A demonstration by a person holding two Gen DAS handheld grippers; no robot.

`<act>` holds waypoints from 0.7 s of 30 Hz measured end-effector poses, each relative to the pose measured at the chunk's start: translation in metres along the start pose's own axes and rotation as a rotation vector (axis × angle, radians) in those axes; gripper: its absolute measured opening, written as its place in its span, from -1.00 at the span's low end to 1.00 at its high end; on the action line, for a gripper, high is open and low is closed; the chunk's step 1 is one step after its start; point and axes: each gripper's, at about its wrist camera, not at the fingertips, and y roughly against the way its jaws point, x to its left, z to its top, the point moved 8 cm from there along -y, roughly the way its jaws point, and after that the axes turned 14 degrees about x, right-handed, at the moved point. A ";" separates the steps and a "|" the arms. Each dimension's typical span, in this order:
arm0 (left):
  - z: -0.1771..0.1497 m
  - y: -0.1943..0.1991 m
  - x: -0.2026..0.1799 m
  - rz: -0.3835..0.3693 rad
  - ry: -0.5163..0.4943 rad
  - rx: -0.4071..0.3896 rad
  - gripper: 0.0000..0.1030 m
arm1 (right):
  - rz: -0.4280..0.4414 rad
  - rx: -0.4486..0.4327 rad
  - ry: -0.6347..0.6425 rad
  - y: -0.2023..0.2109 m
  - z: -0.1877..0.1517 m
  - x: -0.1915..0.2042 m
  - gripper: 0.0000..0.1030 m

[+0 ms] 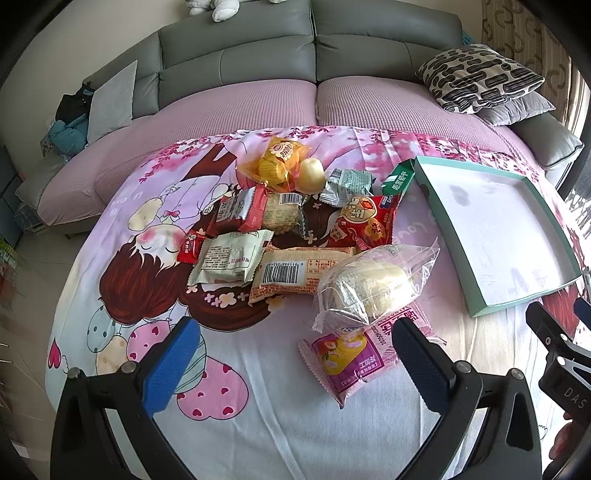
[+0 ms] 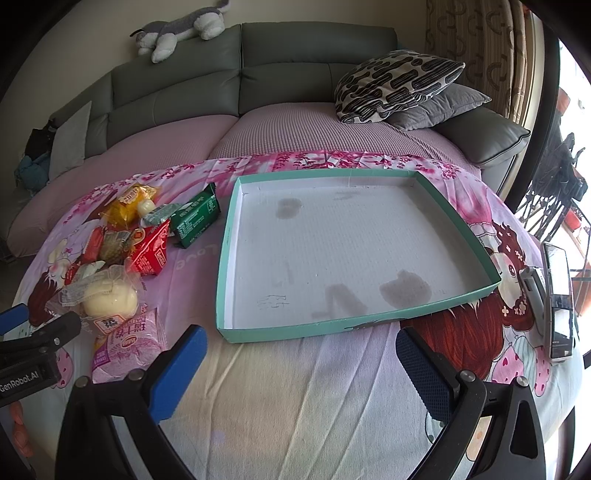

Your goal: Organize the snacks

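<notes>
A heap of wrapped snacks lies on a cartoon-printed cloth. Nearest to me are a pink packet and a clear-wrapped pale bun. An orange bag sits at the far side, a green pack beside the tray. My left gripper hangs open just short of the pink packet. The shallow teal tray holds nothing and shows stains on its white floor. My right gripper stands open in front of the tray's near wall.
A grey sofa with a pink seat cover lies behind the cloth. Patterned and grey cushions lean at its right end, a plush toy on its back. A phone-like device rests at the cloth's right edge.
</notes>
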 end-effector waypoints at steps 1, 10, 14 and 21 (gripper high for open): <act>0.000 0.000 0.000 0.000 0.000 0.000 1.00 | 0.000 -0.001 0.000 0.000 0.000 0.000 1.00; 0.001 0.002 0.000 -0.002 0.002 -0.003 1.00 | -0.001 -0.002 0.001 0.001 0.000 -0.001 1.00; 0.002 0.006 0.001 0.003 0.006 -0.012 1.00 | 0.001 -0.003 0.000 0.001 0.000 0.000 1.00; 0.010 0.021 0.022 -0.001 0.064 -0.056 1.00 | 0.005 0.004 -0.005 0.003 0.001 0.001 1.00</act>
